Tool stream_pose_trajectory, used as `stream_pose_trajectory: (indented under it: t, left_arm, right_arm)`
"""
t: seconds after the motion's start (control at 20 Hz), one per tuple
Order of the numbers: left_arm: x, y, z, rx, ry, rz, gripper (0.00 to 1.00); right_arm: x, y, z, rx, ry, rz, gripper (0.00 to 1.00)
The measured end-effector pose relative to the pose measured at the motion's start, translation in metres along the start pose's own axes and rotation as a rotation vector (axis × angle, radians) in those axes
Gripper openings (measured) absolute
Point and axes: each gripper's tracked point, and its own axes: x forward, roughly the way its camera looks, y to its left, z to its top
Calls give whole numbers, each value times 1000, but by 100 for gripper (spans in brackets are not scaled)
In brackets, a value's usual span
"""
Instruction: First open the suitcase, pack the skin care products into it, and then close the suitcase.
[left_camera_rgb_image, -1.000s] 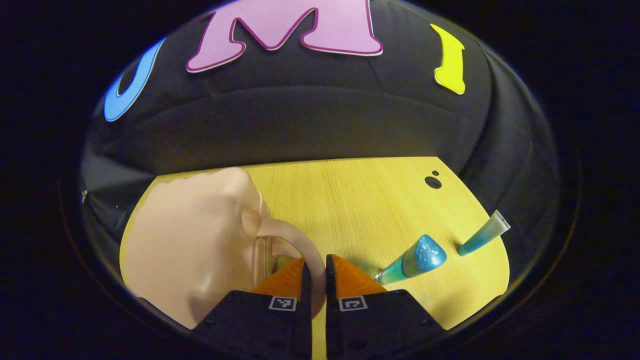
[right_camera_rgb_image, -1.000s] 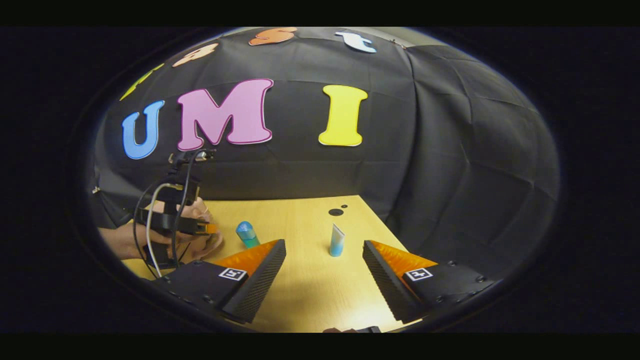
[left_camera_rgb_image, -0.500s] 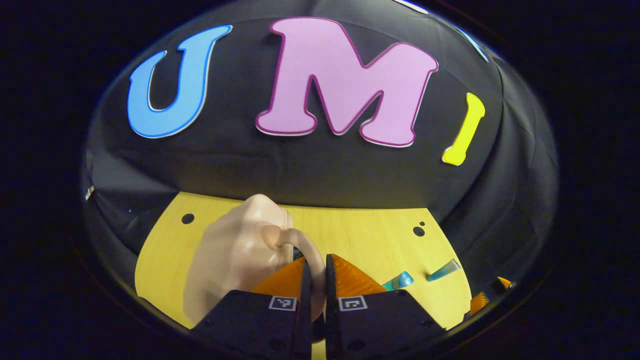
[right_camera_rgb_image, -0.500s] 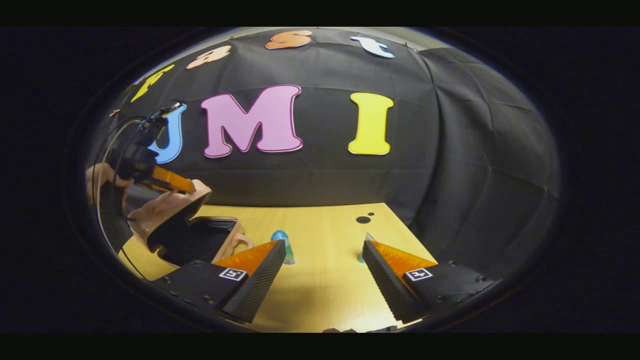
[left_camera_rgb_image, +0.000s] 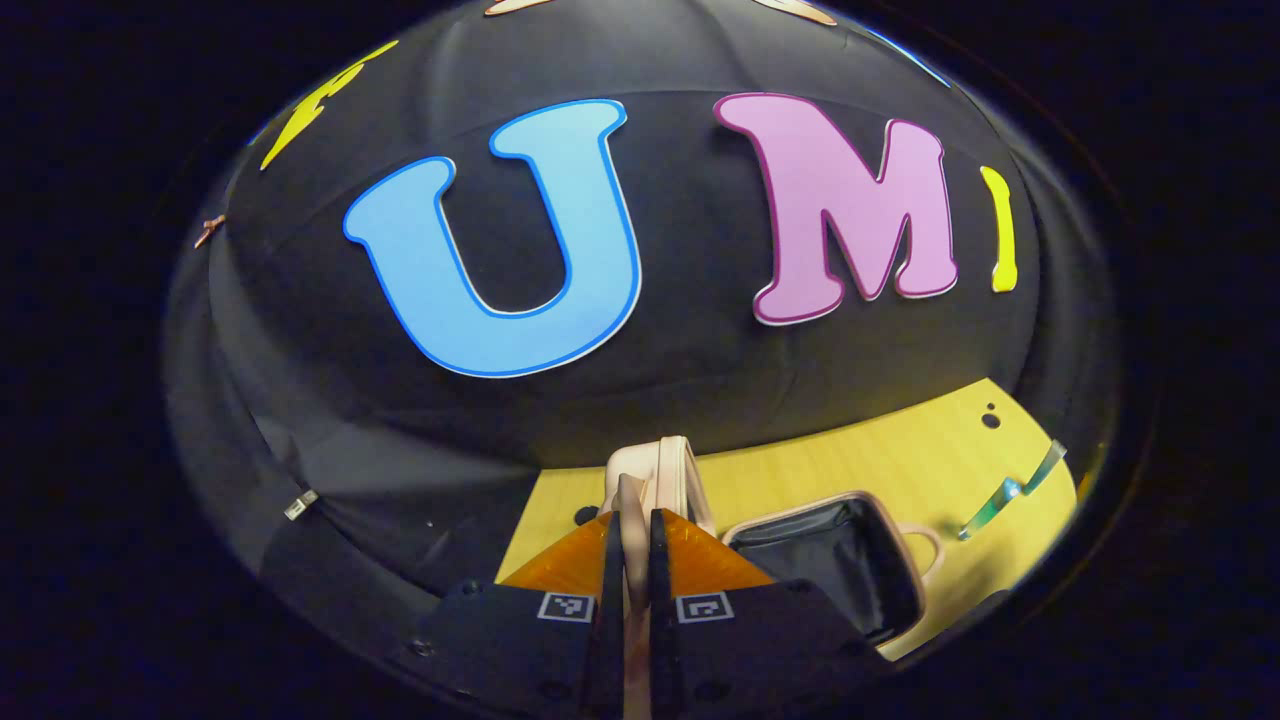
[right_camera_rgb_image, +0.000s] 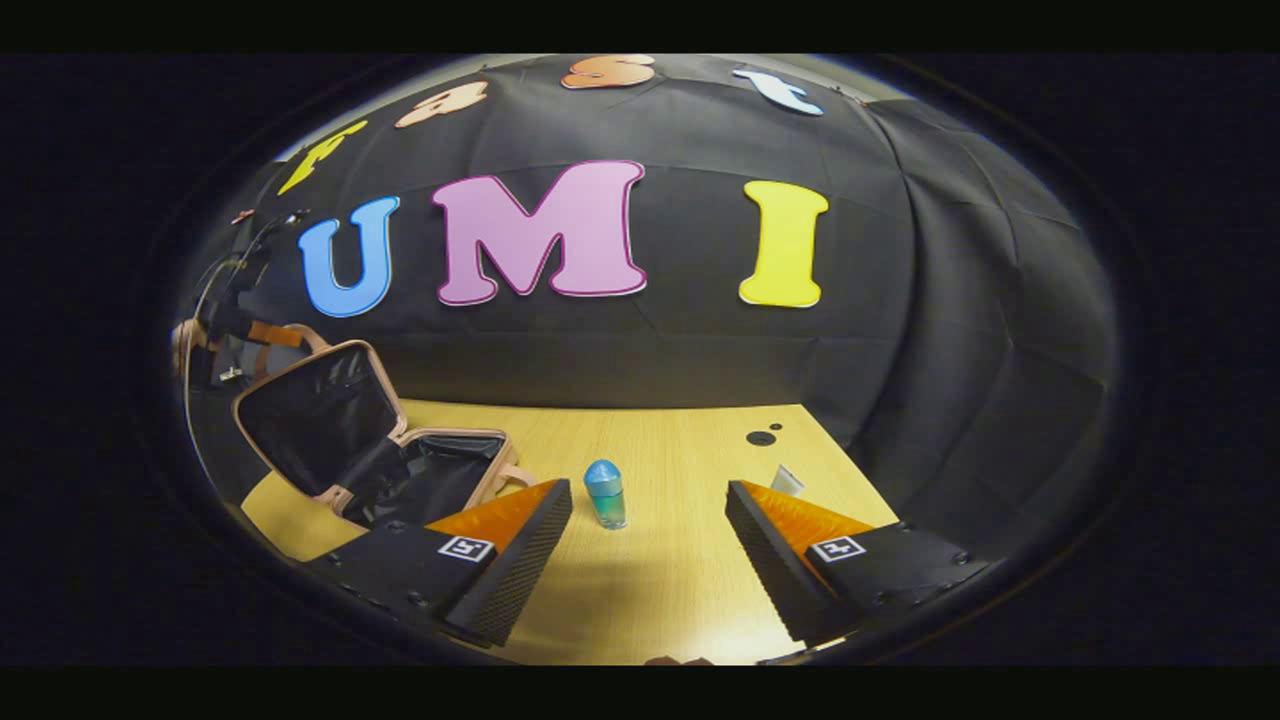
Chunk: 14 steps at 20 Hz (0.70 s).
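The suitcase (right_camera_rgb_image: 400, 470) lies at the left end of the counter (right_camera_rgb_image: 660, 580) with its lid (right_camera_rgb_image: 315, 410) raised nearly upright, so step 1 looks done. The left hand-held gripper (left_camera_rgb_image: 630, 530) is pinched narrow on the lid's handle (left_camera_rgb_image: 632, 500) and holds it up. Packing has not begun: the dark lining is bare as far as it shows. The blue-capped bottle (right_camera_rgb_image: 604, 493) stands on the counter just right of the suitcase, between the fingers of the right hand-held gripper (right_camera_rgb_image: 648, 530), which is spread wide and empty. The tube (right_camera_rgb_image: 786, 479) lies farther right, mostly hidden behind that gripper's finger. 2 products to pack, then closing, remain. The suitcase's near corner is cut off, so something small might sit there.
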Motion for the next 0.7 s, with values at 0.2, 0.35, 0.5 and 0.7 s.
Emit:
stream_pose_trajectory:
  t: [0.2,0.35,0.5,0.7]
  left_arm:
    - [31,67,-39,47,35,72,16]
    - [65,101,-88,30,77,103,15]
    - [96,125,-141,20,105,121,15]
    - [134,141,-207,-8,175,118,16]
  right_arm:
    - [5,-7,-7,10,44,-37,99]
    - [9,-16,-10,-29,49,-73,99]
    - [12,-21,-14,-46,56,-99,99]
    - [17,-16,-18,-87,57,-101,96]
